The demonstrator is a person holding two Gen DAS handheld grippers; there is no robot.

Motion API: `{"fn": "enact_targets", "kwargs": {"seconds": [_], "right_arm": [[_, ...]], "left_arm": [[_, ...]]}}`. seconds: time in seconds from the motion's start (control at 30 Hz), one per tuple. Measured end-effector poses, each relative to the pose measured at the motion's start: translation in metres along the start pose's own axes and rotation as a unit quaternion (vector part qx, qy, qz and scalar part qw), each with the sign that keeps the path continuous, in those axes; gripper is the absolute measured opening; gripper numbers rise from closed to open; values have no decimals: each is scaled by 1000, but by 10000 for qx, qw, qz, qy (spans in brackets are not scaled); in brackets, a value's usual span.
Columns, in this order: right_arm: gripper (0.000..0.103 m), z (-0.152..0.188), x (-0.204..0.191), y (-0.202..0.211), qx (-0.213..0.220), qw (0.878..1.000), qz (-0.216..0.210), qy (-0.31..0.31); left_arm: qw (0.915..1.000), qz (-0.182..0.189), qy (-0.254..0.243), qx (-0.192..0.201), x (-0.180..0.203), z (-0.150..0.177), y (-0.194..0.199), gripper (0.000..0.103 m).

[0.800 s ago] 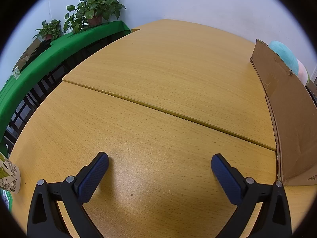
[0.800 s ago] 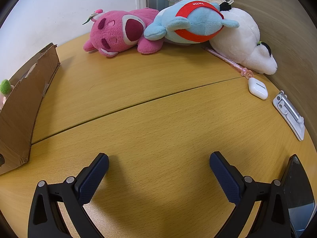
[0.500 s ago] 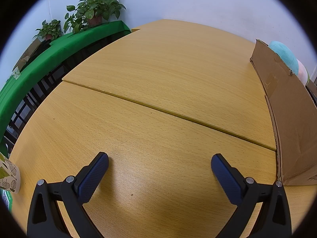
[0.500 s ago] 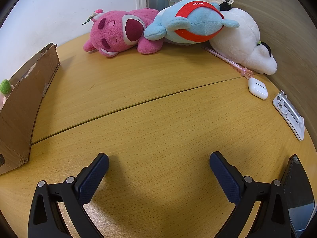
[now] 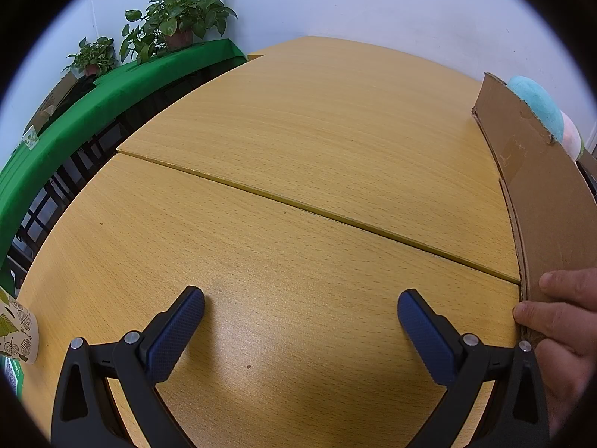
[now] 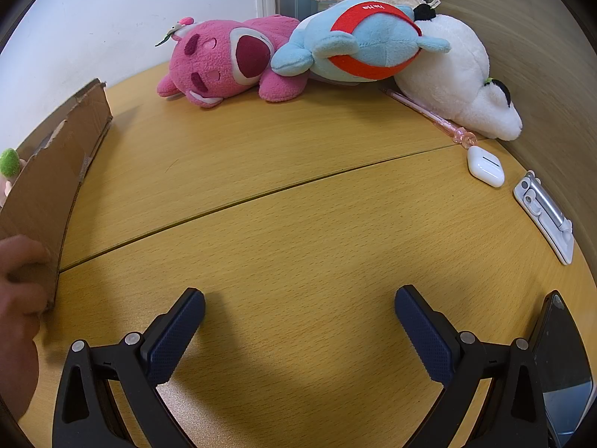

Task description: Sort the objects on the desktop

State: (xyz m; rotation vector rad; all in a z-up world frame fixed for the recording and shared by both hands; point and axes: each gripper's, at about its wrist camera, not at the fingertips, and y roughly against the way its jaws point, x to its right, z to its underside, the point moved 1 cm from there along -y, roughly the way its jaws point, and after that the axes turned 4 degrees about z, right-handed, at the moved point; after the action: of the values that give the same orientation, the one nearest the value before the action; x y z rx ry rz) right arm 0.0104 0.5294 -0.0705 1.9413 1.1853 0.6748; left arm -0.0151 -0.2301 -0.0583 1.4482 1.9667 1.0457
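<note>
My left gripper is open and empty over the bare wooden table. My right gripper is open and empty over the same table. A cardboard box stands at the right of the left wrist view and at the left of the right wrist view; a bare hand grips its near corner. At the back lie a pink plush, a blue plush and a white plush. A pink pen, a white earbud case, a silver stand and a phone lie at the right.
A patterned paper cup stands at the table's left edge. A green-covered shelf with potted plants runs beyond the left edge. Teal and pink plush toys stick out of the box. A wooden wall panel bounds the right side.
A bare hand has come in and taken hold of the near corner of the cardboard box. Both grippers have stayed still and open.
</note>
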Motion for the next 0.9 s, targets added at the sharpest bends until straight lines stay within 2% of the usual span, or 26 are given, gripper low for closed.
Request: {"fn": "enact_targets", "kwargs": {"seconds": [0.9], "right_arm": [[103,7,9,13,22,10000,10,3]], "left_arm": [[10000,-12,21,-4,2,-1,-1,103]]}}
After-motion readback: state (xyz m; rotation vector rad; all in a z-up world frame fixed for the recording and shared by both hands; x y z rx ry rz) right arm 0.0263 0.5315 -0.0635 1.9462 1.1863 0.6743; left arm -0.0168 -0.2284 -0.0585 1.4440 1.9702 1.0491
